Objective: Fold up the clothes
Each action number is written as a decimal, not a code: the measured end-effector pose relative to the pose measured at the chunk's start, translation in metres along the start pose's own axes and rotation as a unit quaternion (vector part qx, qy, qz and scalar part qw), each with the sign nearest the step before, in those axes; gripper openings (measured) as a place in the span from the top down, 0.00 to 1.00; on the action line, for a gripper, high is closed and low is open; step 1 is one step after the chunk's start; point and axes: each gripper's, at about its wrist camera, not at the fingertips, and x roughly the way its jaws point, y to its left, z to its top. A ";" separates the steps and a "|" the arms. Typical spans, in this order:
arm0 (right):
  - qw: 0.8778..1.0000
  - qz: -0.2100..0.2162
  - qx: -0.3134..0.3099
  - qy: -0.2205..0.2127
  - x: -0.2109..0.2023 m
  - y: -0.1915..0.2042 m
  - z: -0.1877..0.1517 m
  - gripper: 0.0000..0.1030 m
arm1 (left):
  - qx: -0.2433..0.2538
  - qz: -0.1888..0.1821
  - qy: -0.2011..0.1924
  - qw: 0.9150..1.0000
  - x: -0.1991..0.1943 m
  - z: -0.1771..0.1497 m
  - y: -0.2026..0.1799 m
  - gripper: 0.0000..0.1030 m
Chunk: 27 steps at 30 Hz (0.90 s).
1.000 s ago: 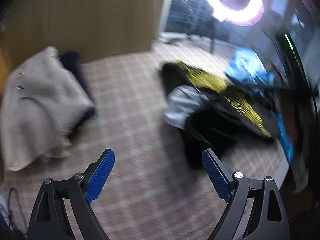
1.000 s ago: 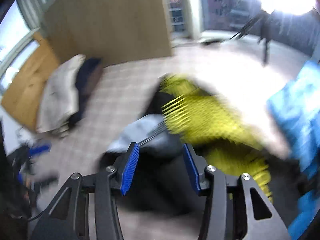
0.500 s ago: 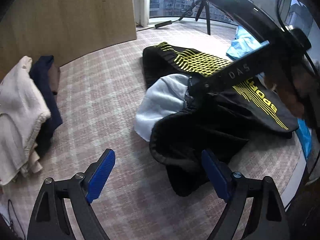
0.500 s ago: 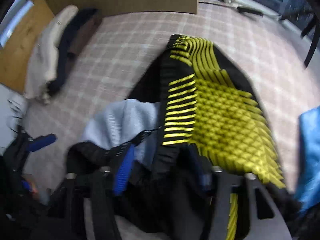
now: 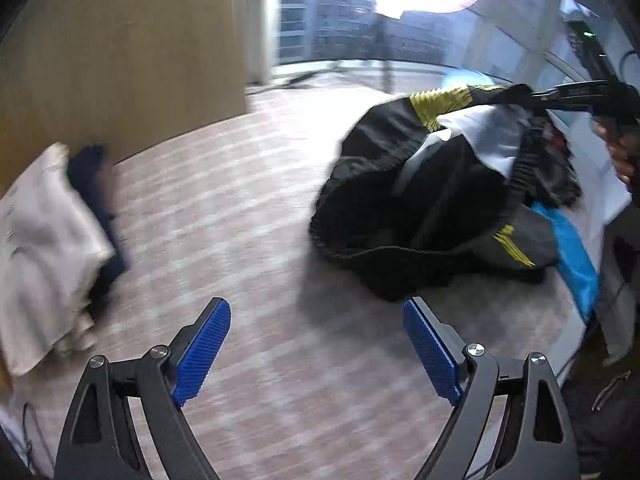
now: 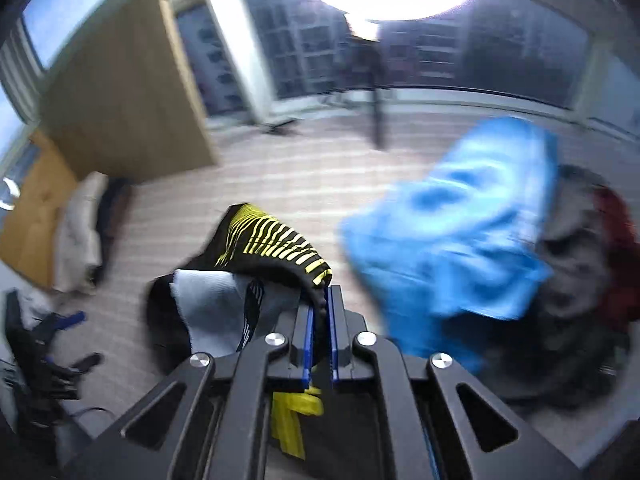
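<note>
Black-and-yellow shorts [image 5: 432, 200] hang bunched from my right gripper [image 6: 320, 312], whose jaws are pinched tight on a fold of the waistband, with the lower part sagging onto the checked bed surface [image 5: 260, 248]. My left gripper [image 5: 316, 344] hovers with jaws wide apart, holding nothing. One thin pinch could slip, I judge, and the drooping fabric may drag the blue garment [image 6: 452, 232] beside it.
</note>
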 end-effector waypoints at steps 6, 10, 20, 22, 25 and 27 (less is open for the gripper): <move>0.999 -0.018 0.024 0.018 0.009 -0.044 -0.022 0.94 | 0.033 -0.005 0.008 0.999 0.030 0.019 -0.035 0.15; 1.000 -0.006 0.024 0.018 0.008 -0.051 -0.031 0.94 | 0.071 0.024 0.015 0.997 0.062 0.038 -0.047 0.15; 0.999 0.039 0.008 -0.017 -0.005 -0.050 -0.022 0.94 | 0.054 0.027 0.090 0.994 0.128 0.068 -0.043 0.97; 0.999 0.047 0.004 -0.023 -0.007 -0.050 -0.020 0.94 | 0.044 0.020 0.061 0.997 0.098 0.075 -0.035 0.97; 0.997 0.062 0.005 -0.041 -0.027 -0.047 -0.023 0.94 | 0.035 0.021 0.004 0.999 0.031 0.085 -0.026 0.97; 0.996 0.073 0.010 -0.058 -0.053 -0.043 -0.028 0.94 | 0.042 0.021 -0.021 0.999 -0.015 0.087 -0.025 0.97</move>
